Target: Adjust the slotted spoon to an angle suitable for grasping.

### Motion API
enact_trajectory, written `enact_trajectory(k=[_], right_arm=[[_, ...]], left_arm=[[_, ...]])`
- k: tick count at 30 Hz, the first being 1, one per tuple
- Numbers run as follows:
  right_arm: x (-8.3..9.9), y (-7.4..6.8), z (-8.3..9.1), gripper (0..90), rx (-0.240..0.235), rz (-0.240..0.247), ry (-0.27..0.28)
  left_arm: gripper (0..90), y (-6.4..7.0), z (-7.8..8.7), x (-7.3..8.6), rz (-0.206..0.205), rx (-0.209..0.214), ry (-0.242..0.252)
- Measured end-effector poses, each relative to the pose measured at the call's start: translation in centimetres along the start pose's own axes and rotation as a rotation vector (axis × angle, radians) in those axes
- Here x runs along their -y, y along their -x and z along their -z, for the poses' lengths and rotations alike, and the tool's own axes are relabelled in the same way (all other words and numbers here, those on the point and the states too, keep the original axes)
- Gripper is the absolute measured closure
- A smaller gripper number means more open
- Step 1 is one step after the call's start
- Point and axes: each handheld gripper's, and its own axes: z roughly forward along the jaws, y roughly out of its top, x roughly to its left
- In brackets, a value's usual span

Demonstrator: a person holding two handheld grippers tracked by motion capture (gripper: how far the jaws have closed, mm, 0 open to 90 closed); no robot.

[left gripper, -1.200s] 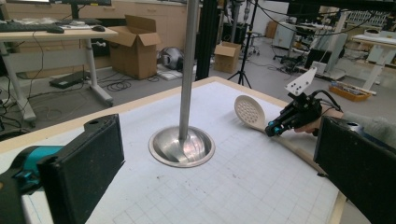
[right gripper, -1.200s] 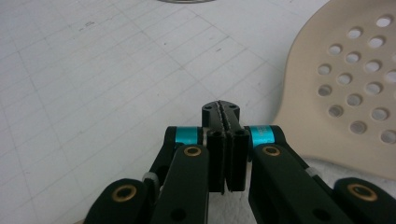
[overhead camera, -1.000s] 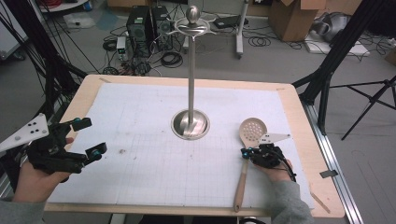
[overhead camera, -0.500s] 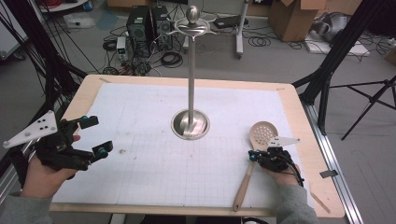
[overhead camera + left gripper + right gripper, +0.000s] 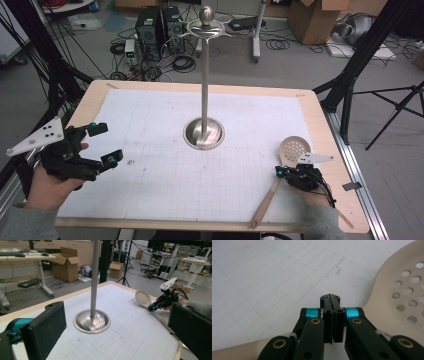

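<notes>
One slotted spoon (image 5: pixel 292 152) lies near the right edge of the counter (image 5: pixel 200 90), bowl pointing away, handle toward the person. The right gripper (image 5: pixel 280 172) sits over its neck with fingers pressed together, apparently nothing between them. The left gripper (image 5: pixel 104 145) hovers well apart, fingers spread. To grip well, I'd open the right fingers, straddle the neck squarely, then lift toward the hook stand (image 5: pixel 204 131)

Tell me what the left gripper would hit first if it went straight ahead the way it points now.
Probably the metal stand: in the left gripper view, the left gripper has open jaws framing its pole and round base, with bare mat between. Depth is hard to judge.
</notes>
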Motion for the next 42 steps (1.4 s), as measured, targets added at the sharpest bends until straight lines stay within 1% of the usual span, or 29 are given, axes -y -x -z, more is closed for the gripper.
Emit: enact_trajectory(k=[2, 7, 10, 14, 15, 17, 18, 19, 20, 23, 25, 26, 30, 31, 32, 34, 35, 36, 38, 41, 42], right_arm=[[0.2, 0.1, 0.2, 89.9, -0.002, -0.013, 0.004], [0.3, 0.0, 0.3, 89.7, 0.007, -0.003, 0.002], [0.4, 0.2, 0.4, 89.7, -0.008, -0.015, 0.013], [0.3, 0.1, 0.5, 89.6, -0.005, -0.011, 0.016], [0.3, 0.2, 0.7, 89.7, -0.013, -0.011, 0.044], [0.2, 0.3, 1.4, 89.6, -0.026, -0.049, 0.103], [0.1, 0.3, 1.9, 89.6, -0.038, -0.079, 0.115], [0.2, 0.3, 2.2, 89.6, -0.051, -0.087, 0.126], [0.3, 0.2, 2.5, 89.6, -0.059, -0.078, 0.133], [0.8, -0.3, 2.7, 89.6, -0.060, -0.059, 0.111], [1.1, -0.6, 2.9, 89.6, -0.066, -0.047, 0.108], [1.2, -0.7, 3.1, 89.6, -0.069, -0.037, 0.111], [1.8, -1.2, 4.0, 89.6, -0.080, -0.047, 0.132], [1.9, -1.2, 4.1, 89.6, -0.081, -0.036, 0.136], [2.0, -1.4, 4.2, 89.6, -0.088, -0.041, 0.130], [2.2, -1.5, 4.3, 89.6, -0.093, -0.033, 0.123], [2.5, -1.8, 4.2, 89.6, -0.095, -0.030, 0.106], [2.6, -1.9, 4.2, 89.6, -0.100, -0.031, 0.101], [2.7, -2.2, 4.1, 89.6, -0.116, -0.013, 0.085], [2.9, -2.6, 4.0, 89.6, -0.140, 0.011, 0.057], [3.0, -2.7, 4.0, 89.6, -0.146, 0.010, 0.049]], left_arm=[[2.1, 0.0, -0.1, 0.0, 0.004, -0.002, 0.001], [2.1, 0.1, -0.2, -0.1, 0.003, 0.003, 0.001], [2.1, 0.1, -0.4, -0.1, -0.001, 0.009, -0.003], [2.1, 0.0, -0.7, 0.0, -0.001, 0.014, -0.010], [2.1, 0.0, -0.7, 0.0, 0.001, 0.014, -0.005], [2.1, 0.0, -0.6, -0.1, -0.001, 0.014, -0.003], [2.1, 0.0, -0.6, -0.1, 0.000, 0.015, 0.000], [2.0, -0.1, -0.6, -0.1, 0.003, 0.015, 0.002], [2.1, -0.1, -0.6, -0.1, 0.000, 0.017, 0.003], [2.1, -0.2, -0.7, -0.2, -0.004, 0.017, 0.004], [2.1, -0.1, -0.9, -0.3, -0.008, 0.017, 0.002], [2.1, -0.1, -1.0, -0.3, -0.009, 0.019, 0.001], [2.1, 0.0, -1.2, -0.3, -0.008, 0.021, -0.003], [2.1, -0.1, -1.3, -0.2, -0.006, 0.021, -0.004], [2.1, -0.1, -1.3, -0.2, -0.007, 0.020, -0.005], [2.1, -0.1, -1.4, -0.2, -0.008, 0.018, -0.001], [2.1, 0.0, -1.3, -0.2, -0.009, 0.019, 0.009], [2.1, 0.0, -1.3, -0.2, -0.009, 0.019, 0.009], [2.1, 0.0, -1.3, -0.3, -0.011, 0.029, 0.007], [2.1, 0.0, -1.2, -0.3, -0.006, 0.028, 0.012], [2.1, 0.0, -1.2, -0.3, -0.006, 0.028, 0.012]])
